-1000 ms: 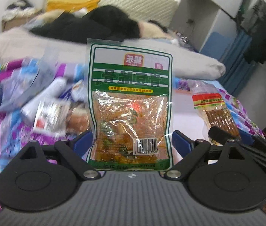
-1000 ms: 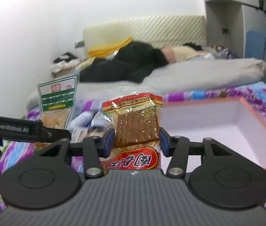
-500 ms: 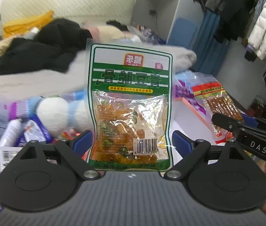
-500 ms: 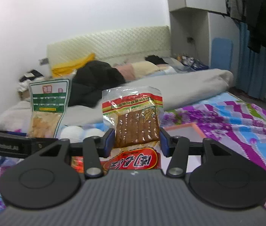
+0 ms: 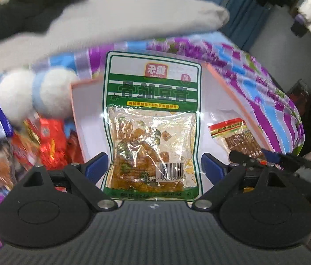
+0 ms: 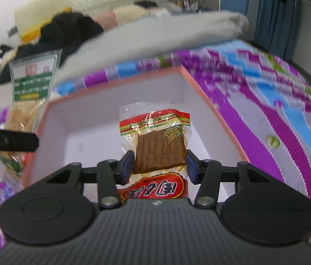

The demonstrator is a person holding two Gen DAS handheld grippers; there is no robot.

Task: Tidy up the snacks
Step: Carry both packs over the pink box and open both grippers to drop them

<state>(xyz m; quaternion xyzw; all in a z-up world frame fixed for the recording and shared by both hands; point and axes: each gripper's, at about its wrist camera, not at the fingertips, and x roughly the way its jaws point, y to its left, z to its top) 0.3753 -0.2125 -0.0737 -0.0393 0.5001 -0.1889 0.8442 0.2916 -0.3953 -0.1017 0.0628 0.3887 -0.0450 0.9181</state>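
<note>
left gripper [image 5: 153, 167]: pinching green pouch [image 5: 152, 123], above box [image 5: 76, 101]
right gripper [image 6: 159, 164]: pinching red packet [image 6: 155, 145], inside box

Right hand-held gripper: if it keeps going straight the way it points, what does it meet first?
Probably the white inner floor or far wall of the pink-rimmed box. The right hand-held gripper, shut on the red-banded snack packet, points into it with nothing else ahead; depth is unclear.

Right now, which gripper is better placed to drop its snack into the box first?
Right gripper: its brown snack pack hangs inside the pink box. The green pouch looks farther back.
</note>
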